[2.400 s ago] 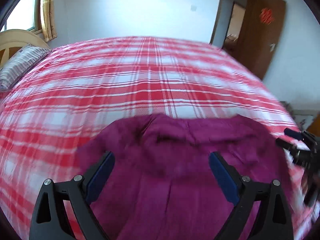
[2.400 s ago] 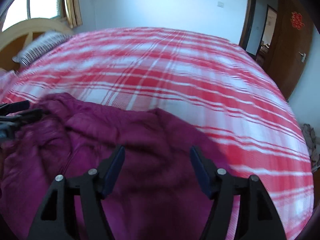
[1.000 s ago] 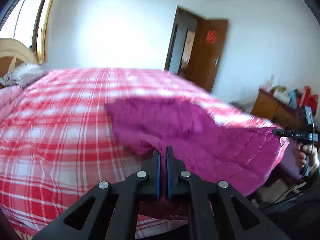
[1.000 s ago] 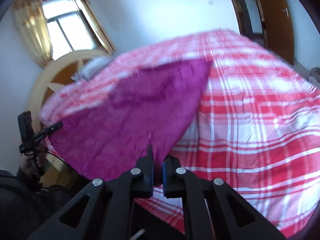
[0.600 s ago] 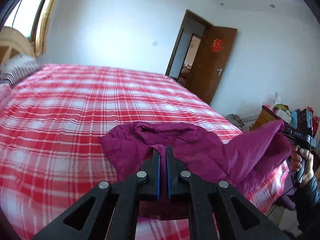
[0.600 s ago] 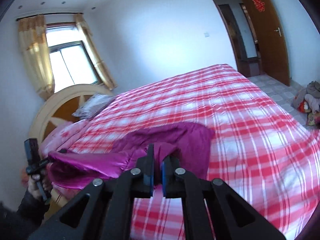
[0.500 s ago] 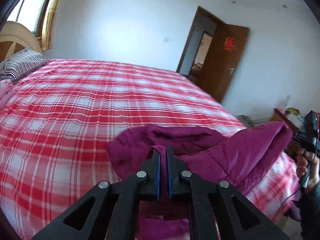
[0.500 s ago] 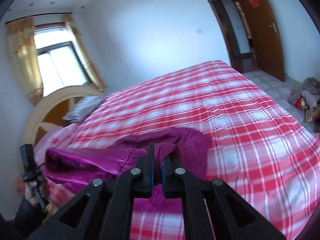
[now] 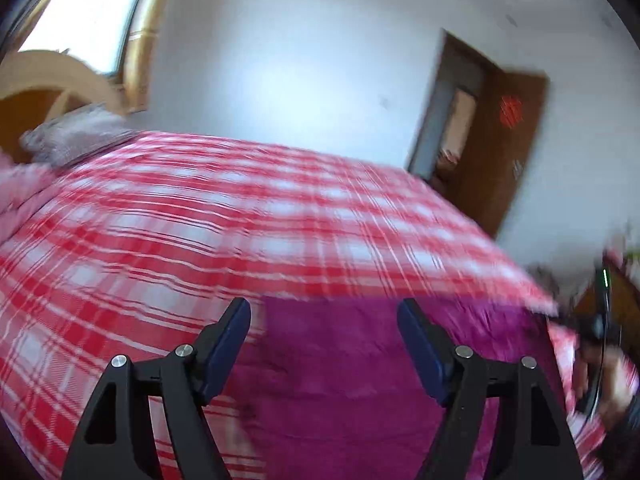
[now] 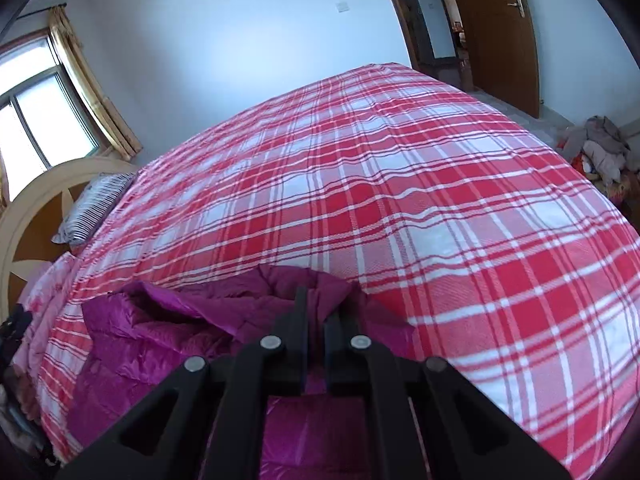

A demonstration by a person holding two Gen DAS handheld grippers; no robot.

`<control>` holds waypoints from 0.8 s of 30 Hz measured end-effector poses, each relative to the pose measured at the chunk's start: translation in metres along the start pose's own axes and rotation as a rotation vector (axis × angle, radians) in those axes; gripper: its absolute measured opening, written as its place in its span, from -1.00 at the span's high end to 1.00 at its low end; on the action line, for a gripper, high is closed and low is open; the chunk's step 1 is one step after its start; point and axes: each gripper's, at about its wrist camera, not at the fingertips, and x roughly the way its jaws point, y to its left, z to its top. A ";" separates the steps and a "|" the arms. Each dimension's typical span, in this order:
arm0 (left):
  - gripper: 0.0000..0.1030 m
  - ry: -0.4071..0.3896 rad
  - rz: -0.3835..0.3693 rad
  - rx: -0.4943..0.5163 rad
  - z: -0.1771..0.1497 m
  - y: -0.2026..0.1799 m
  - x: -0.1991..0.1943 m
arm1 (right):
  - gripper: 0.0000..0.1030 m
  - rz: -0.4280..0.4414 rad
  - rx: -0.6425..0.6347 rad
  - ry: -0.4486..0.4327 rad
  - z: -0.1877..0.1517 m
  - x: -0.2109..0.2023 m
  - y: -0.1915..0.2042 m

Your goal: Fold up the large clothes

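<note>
Released, magenta jacket (image 9: 340, 380) lies under left claw (image 9: 324, 320), just spread; right claw (image 10: 316, 316) pinches it.

The left gripper (image 9: 324, 320) has just been opening, its jaws now wide apart and letting go of the magenta jacket (image 9: 360, 380), nothing pinched between them. The jacket, held up and stretched a second ago, now lies down on the red plaid bedspread (image 9: 200, 232).
</note>
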 end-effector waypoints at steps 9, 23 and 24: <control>-0.49 0.155 0.163 0.283 -0.064 -0.065 0.078 | -0.22 -0.227 -0.082 0.025 -0.008 0.027 0.018; -0.60 0.096 0.321 0.365 -0.033 -0.079 0.107 | -0.29 -0.106 -0.305 0.044 -0.035 0.072 0.102; -0.60 0.128 0.320 0.351 -0.035 -0.075 0.117 | -0.29 -0.115 -0.285 0.052 -0.035 0.077 0.097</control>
